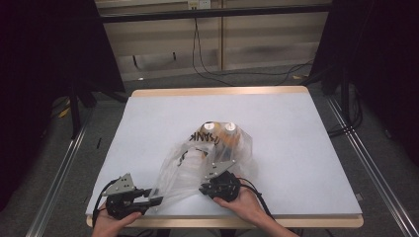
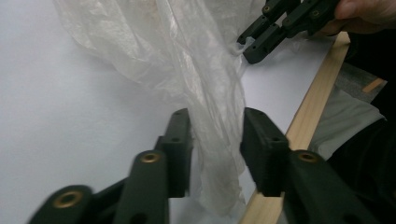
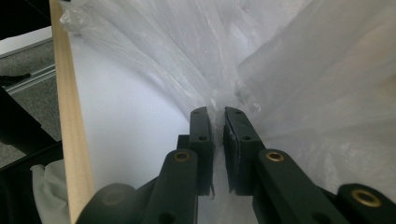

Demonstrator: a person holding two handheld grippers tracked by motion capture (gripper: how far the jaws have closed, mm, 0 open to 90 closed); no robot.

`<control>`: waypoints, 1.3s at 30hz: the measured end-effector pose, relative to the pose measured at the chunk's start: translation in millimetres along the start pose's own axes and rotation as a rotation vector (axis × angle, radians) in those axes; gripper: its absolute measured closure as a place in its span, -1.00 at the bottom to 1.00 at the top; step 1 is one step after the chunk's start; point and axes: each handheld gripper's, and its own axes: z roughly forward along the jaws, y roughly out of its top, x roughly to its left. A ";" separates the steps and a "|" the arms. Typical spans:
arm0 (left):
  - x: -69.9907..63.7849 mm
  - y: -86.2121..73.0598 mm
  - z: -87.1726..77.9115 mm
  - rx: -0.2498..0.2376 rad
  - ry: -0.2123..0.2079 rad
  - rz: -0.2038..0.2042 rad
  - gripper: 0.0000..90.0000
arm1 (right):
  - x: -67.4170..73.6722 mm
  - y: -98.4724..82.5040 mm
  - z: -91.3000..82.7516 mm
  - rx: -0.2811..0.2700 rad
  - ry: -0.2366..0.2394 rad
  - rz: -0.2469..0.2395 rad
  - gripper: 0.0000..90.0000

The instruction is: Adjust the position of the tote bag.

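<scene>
A clear plastic bag [image 1: 197,158] with black lettering lies crumpled on the white table [image 1: 296,148]. Two white-capped bottles [image 1: 220,127] lie inside its far end. At the near left, my left gripper [image 1: 155,200] has its jaws apart around a twisted strip of the bag [image 2: 217,107], and the pads stand a little off the film. My right gripper [image 1: 203,189] is shut on a gathered fold of the bag [image 3: 219,100] near the table's front edge. The right gripper [image 2: 250,46] pinching the film also appears at the top of the left gripper view.
The table's wooden front edge [image 2: 317,93] runs just behind both grippers, with the person's hands [image 1: 247,205] over it. Black frame posts and cables [image 1: 207,69] stand on the floor beyond the far edge. Bare white surface lies on both sides of the bag.
</scene>
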 end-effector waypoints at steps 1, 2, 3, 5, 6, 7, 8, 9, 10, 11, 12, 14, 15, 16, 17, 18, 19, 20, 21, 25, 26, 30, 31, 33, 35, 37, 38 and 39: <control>0.5 -0.3 -0.9 -0.008 -0.008 -0.003 0.61 | -0.2 -0.4 -0.8 0.001 0.003 0.004 0.79; 0.4 -0.3 -2.2 -0.009 0.001 -0.001 0.73 | -0.4 -0.5 -1.5 0.001 0.006 0.009 0.79; 0.9 -0.3 -3.2 -0.018 0.000 -0.001 0.81 | -0.7 -0.7 -1.8 -0.001 0.007 0.005 0.78; 1.3 -0.2 -4.1 -0.029 -0.016 -0.008 0.94 | -0.5 -0.5 -3.0 -0.008 0.015 0.011 0.71; 1.5 0.4 -4.7 -0.029 -0.014 0.000 0.95 | -0.1 -0.3 -3.8 -0.011 0.015 0.000 0.71; 0.7 0.5 -4.4 -0.034 -0.019 -0.004 0.96 | 0.7 -0.1 -4.5 -0.016 0.017 -0.007 0.67; 0.5 0.8 -4.8 -0.032 -0.018 -0.001 0.96 | 2.3 0.2 -6.1 -0.021 0.023 -0.003 0.62; 0.7 0.9 -4.9 -0.033 -0.019 0.001 0.96 | 3.2 0.2 -6.8 -0.026 0.026 -0.009 0.67; 1.0 1.0 -4.8 -0.036 -0.019 0.001 0.96 | 3.9 0.2 -7.6 -0.023 0.021 -0.009 0.72; 1.1 1.0 -4.7 -0.037 -0.016 -0.004 0.96 | 3.7 0.0 -8.0 -0.033 0.025 -0.012 0.77; 1.7 1.0 -4.6 -0.043 -0.017 -0.004 0.96 | 4.0 0.1 -9.2 -0.038 0.025 -0.011 0.82; 2.1 1.0 -5.4 -0.045 -0.005 -0.005 0.96 | 5.8 1.3 -12.6 -0.050 0.022 -0.016 0.84; 2.3 0.8 -6.0 -0.046 0.000 -0.007 0.96 | 7.3 1.8 -14.5 -0.055 0.019 -0.016 0.84; 2.3 0.9 -6.8 -0.047 0.020 -0.009 0.96 | 8.9 2.4 -16.8 -0.066 0.016 -0.029 0.87; 3.4 0.7 -7.7 -0.049 0.027 -0.014 0.96 | 10.3 3.1 -19.1 -0.073 0.017 -0.040 0.90; 4.7 0.1 -7.4 -0.055 0.025 -0.030 0.96 | 11.5 3.6 -21.7 -0.080 0.018 -0.042 0.89; 5.7 -0.2 -7.2 -0.059 0.030 -0.035 0.96 | 11.9 3.8 -24.2 -0.090 0.025 -0.038 0.92; 7.2 -0.2 -8.7 -0.057 0.032 -0.031 0.96 | 12.2 3.8 -26.7 -0.101 0.034 -0.033 0.94; 7.8 -0.3 -8.7 -0.068 0.025 -0.036 0.96 | 12.7 4.0 -29.5 -0.108 0.033 -0.038 0.95; 6.7 0.1 -10.1 -0.075 0.024 -0.028 0.96 | 11.7 3.9 -38.6 -0.123 0.037 -0.039 0.97; 6.3 0.2 -10.2 -0.081 0.020 -0.026 0.96 | 10.4 4.2 -42.8 -0.131 0.038 -0.031 0.97; 4.8 0.4 -11.8 -0.105 0.032 -0.018 0.94 | 9.5 6.3 -51.0 -0.150 0.040 -0.035 0.98; 5.0 0.6 -12.2 -0.106 0.044 -0.014 0.93 | 9.4 7.4 -54.0 -0.159 0.040 -0.038 0.98; 5.5 0.8 -13.1 -0.112 0.045 -0.020 0.93 | 8.6 9.4 -59.7 -0.177 0.037 -0.045 0.98; 4.7 1.3 -13.8 -0.132 0.043 -0.024 0.94 | 7.0 11.2 -65.7 -0.194 0.031 -0.039 0.99; 4.5 2.8 -14.1 -0.136 0.037 -0.023 0.96 | 4.9 12.0 -69.8 -0.209 0.026 -0.041 0.99; 4.4 3.7 -14.0 -0.139 0.031 -0.020 0.96 | 3.7 12.4 -72.1 -0.216 0.026 -0.038 0.99; 3.9 4.9 -13.8 -0.143 0.032 -0.021 0.96 | 2.7 12.8 -74.5 -0.220 0.025 -0.035 0.99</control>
